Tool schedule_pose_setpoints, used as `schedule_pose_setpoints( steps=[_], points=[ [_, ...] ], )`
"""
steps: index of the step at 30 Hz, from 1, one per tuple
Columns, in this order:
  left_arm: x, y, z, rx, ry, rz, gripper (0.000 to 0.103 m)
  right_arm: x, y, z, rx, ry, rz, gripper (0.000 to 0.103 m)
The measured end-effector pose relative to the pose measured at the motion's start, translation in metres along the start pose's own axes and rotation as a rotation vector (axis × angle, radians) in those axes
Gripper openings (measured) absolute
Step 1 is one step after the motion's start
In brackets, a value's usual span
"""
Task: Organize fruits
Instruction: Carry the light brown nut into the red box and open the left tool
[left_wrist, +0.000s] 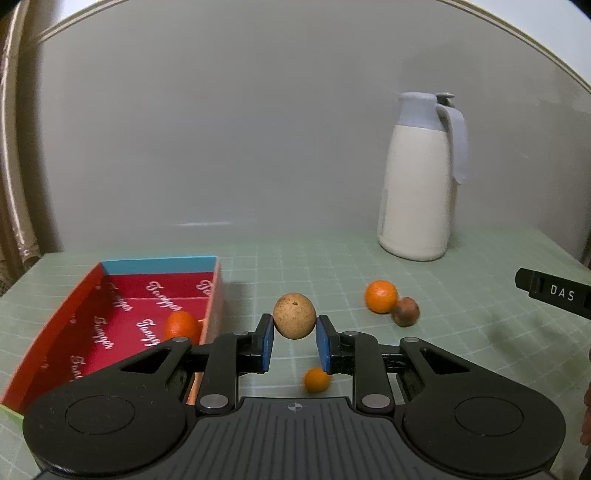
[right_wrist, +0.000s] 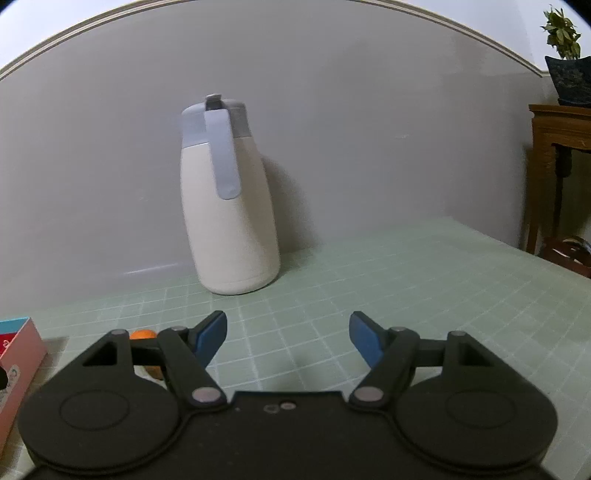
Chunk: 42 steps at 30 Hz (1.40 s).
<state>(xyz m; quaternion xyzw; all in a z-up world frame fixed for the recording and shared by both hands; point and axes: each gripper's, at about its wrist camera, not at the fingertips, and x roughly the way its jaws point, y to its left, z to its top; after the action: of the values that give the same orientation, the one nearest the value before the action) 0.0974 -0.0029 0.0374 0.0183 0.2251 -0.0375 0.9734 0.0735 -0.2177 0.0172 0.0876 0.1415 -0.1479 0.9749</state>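
My left gripper has its blue pads pressed against the two sides of a tan speckled egg-shaped fruit, which sits at the very tips of the fingers and looks lifted above the green grid mat. Its long axis runs roughly across the gripper, from pad to pad and slightly tilted, and a small dark pit on its upper face points up and away from me. Beneath the right finger, lower down and closer to my wrist, a small orange fruit lies on the mat. To the left of the gripper, just beside its left finger, stands an open red box with white script inside, holding one orange near its right wall. Ahead and to the right, a larger orange touches a brown fruit. Farther beyond stands a white jug with a grey-blue lid against the wall. My right gripper hangs over bare mat with its fingers spread wide and nothing between them; the jug stands ahead of it, slightly left.
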Motion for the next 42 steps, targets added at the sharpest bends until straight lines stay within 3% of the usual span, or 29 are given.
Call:
schedule_pose_setpoints(
  steps=[25, 42],
  points=[
    [-0.011, 0.077, -0.008, -0.075, -0.010, 0.130, 0.025, -0.005, 0.061, -0.013, -0.042, 0.007, 0.091, 0.073],
    [-0.006, 0.133, -0.025, -0.133, 0.024, 0.230, 0.025, -0.005, 0.094, -0.021, -0.061, 0.017, 0.157, 0.073]
  ],
)
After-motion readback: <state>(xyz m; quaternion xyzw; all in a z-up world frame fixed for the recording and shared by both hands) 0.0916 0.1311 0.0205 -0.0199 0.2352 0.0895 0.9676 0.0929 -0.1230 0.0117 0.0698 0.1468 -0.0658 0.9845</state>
